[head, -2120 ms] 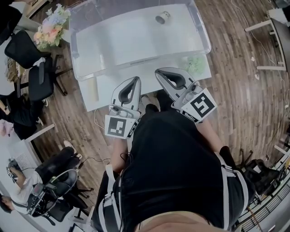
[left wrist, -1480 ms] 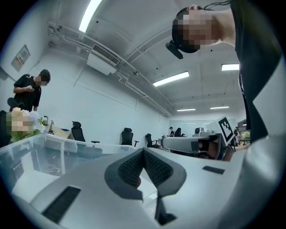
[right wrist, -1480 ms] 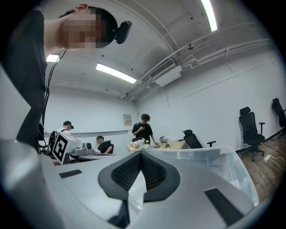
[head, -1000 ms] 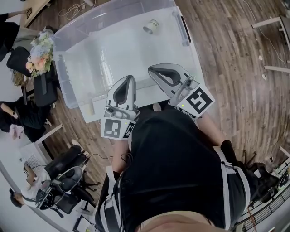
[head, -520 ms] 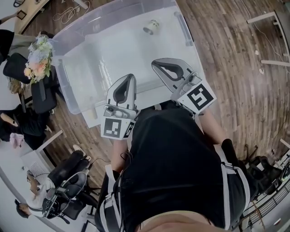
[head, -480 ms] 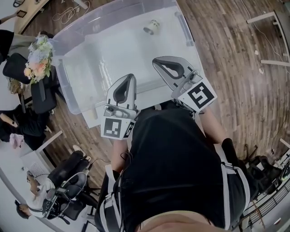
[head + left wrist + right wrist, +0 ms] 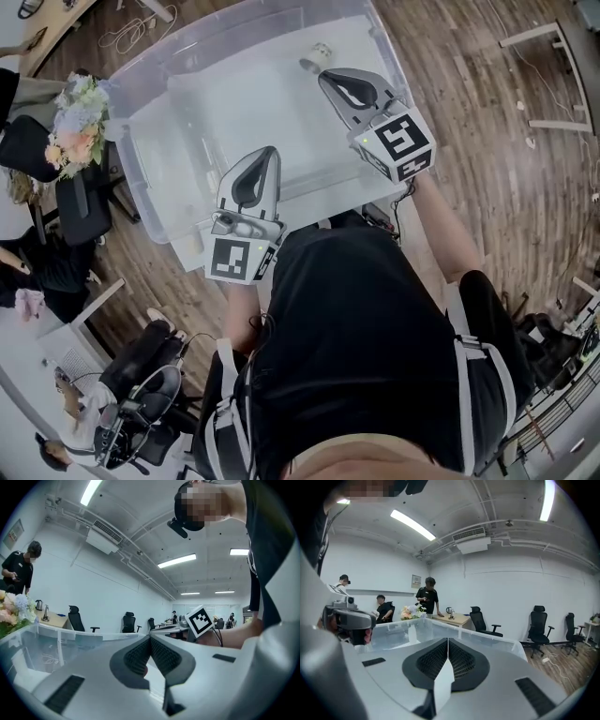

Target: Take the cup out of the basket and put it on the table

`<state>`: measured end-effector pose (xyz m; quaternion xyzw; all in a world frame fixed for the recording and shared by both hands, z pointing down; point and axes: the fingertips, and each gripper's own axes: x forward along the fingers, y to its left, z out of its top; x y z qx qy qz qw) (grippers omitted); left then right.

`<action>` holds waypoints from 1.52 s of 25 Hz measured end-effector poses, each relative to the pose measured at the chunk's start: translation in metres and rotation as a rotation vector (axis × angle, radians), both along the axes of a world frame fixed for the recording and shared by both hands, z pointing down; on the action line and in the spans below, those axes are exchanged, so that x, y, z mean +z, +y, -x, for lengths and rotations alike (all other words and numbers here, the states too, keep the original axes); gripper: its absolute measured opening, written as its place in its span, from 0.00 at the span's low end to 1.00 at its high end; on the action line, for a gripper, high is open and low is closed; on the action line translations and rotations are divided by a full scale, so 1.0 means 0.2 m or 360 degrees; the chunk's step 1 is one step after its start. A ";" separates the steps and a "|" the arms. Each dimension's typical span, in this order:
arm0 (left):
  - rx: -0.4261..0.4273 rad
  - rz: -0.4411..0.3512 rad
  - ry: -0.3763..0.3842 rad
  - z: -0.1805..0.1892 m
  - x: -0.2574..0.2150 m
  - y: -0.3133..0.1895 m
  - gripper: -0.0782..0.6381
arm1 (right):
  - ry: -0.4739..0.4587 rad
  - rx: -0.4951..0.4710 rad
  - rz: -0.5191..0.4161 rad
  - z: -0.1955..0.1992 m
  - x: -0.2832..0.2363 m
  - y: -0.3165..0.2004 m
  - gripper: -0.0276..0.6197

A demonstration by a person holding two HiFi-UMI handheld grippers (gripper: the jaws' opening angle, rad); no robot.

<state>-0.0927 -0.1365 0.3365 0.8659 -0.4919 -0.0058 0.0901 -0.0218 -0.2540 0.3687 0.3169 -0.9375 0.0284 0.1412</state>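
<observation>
A small pale cup (image 7: 317, 56) lies on its side at the far right of the clear plastic basket (image 7: 141, 178), which stands on the white table (image 7: 389, 192). My right gripper (image 7: 328, 75) reaches over the basket, its tip just short of the cup, jaws shut with nothing between them. My left gripper (image 7: 272, 150) hangs over the basket's near edge, also shut and empty. The left gripper view shows the left gripper (image 7: 150, 639) with its ribbed pads together. In the right gripper view the right gripper (image 7: 447, 641) has its pads meeting above the basket's clear rim (image 7: 440, 623); the cup is hidden there.
A flower bouquet (image 7: 70, 122) sits beside the basket's left end. Black office chairs (image 7: 80, 202) and seated people are at the left and lower left. Wood floor (image 7: 487, 141) lies to the right. A person (image 7: 426, 595) stands by a desk beyond the basket.
My right gripper has moved forward over the basket and now sits close to the cup. The left gripper has stayed near the basket's near edge. Both stayed shut.
</observation>
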 end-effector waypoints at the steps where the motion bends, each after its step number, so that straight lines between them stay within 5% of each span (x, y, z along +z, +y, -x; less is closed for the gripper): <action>1: 0.0002 -0.0003 0.0001 0.01 0.00 0.00 0.13 | 0.0033 0.0012 -0.0004 0.00 0.02 -0.03 0.07; 12: -0.0017 0.0019 0.0030 0.12 0.03 -0.03 0.13 | 0.0391 0.0089 0.0047 0.06 0.38 -0.32 0.07; 38: -0.0142 0.0097 0.0033 0.33 0.11 -0.08 0.13 | 0.1177 -0.0052 0.0135 0.13 1.30 -0.64 0.24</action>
